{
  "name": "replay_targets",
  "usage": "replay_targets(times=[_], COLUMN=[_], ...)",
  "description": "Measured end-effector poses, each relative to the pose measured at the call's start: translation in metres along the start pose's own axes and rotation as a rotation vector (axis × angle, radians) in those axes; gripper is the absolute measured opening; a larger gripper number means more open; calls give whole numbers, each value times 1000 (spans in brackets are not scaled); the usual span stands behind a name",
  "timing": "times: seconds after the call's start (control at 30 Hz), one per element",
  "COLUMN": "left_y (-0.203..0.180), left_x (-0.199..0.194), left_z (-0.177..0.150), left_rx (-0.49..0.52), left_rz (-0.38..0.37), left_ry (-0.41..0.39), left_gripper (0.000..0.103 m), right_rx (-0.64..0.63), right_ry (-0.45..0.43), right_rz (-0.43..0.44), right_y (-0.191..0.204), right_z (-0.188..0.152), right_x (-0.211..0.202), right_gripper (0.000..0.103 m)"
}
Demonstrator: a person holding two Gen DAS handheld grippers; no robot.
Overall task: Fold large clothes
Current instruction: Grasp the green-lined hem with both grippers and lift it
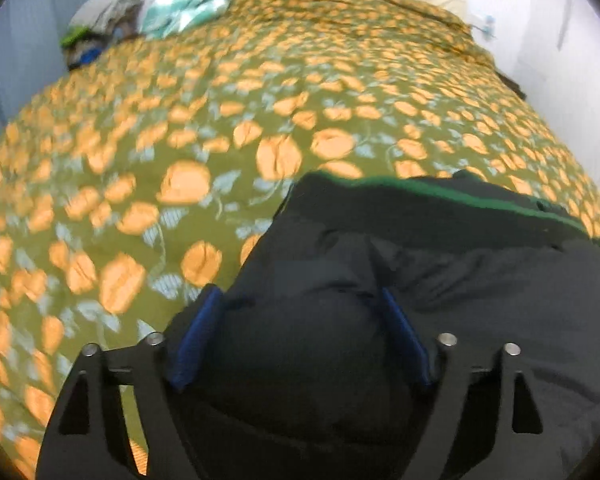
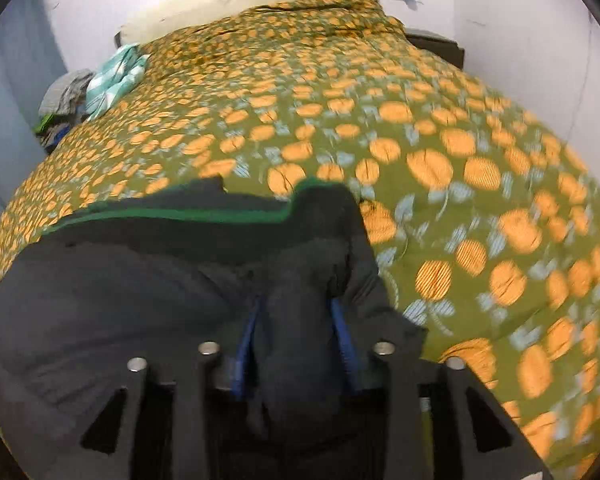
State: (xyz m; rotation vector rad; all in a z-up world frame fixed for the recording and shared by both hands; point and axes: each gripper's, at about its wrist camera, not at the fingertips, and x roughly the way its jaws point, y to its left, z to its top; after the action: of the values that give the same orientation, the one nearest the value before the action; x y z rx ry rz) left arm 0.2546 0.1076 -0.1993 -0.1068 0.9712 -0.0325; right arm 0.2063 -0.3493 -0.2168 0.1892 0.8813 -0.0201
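- the dark garment (image 1: 440, 264), with a green stripe along its far edge, lies bunched at the near edge of the bed, not yet a neat fold.
- our left gripper (image 1: 300, 336) stands wide, dark cloth bulging between its blue pads; we cannot tell if they press it.
- our right gripper (image 2: 296, 336) is narrower, with a bunch of the same cloth between its pads; it looks pinched, though blur leaves us unsure.
- we judge the folding barely under way: flattening and folding remain.
- the flowered bedspread (image 2: 420, 128) stretches far beyond; a teal cloth (image 1: 188, 4) and a clothes pile (image 1: 100, 24) sit at the far left.
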Motion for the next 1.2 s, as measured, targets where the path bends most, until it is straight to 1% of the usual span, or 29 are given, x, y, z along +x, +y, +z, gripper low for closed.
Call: replay_targets(times=[0.07, 0.2, 0.37, 0.77, 0.97, 1.2], left_y=[4, 8, 7, 19, 19, 17], left_x=[2, 8, 9, 21, 23, 20], left_z=[-5, -14, -18, -22, -22, -19], left_rx=[-28, -47, -60, -112, -117, -111], left_rz=[-30, -79, -100, -183, -190, -177], left_ry=[-5, -21, -26, -33, -32, -7], left_gripper=[86, 87, 89, 89, 89, 90], right_rx=[-3, 9, 45, 77, 90, 83], right_ry=[-14, -44, -73, -89, -96, -97], right_rz=[9, 41, 79, 120, 136, 122], right_y=[-2, -6, -10, -15, -17, -17], right_z=[-5, -13, -19, -22, -24, -23], right_x=[7, 17, 29, 36, 37, 36], right_gripper=[43, 44, 44, 44, 44, 44])
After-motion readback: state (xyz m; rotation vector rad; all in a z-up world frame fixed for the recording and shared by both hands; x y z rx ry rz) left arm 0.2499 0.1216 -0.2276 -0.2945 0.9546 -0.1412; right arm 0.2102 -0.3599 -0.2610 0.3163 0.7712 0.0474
